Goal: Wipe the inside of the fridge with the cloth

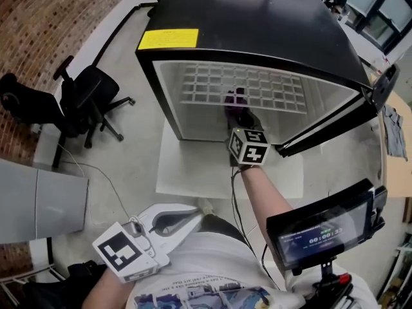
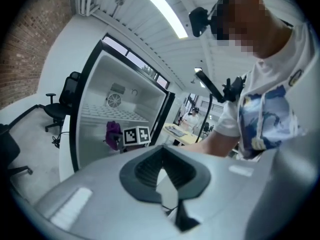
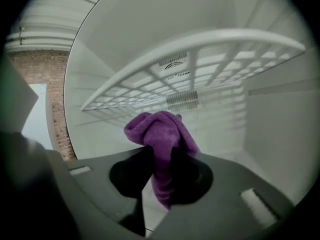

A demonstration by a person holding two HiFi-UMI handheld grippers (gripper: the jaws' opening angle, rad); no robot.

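A black fridge [image 1: 257,24] stands open, showing a white inside with a wire shelf [image 1: 212,85] across it. My right gripper [image 1: 239,116] reaches into the lower compartment under that shelf and is shut on a purple cloth [image 1: 235,100]. In the right gripper view the cloth [image 3: 162,134] bunches up above the jaws and hangs down between them, in front of the white back wall and below the shelf [image 3: 200,59]. My left gripper [image 1: 193,216] stays low by my body, outside the fridge, jaws together and empty. From the left gripper [image 2: 161,166] the fridge [image 2: 90,84] and cloth [image 2: 113,133] show ahead.
The fridge door [image 1: 335,124] swings out to the right. A white mat [image 1: 193,172] lies in front of the fridge. A black office chair [image 1: 90,98] stands at the left, a grey cabinet [image 1: 38,201] at the near left, and a screen on a stand [image 1: 322,234] at the near right.
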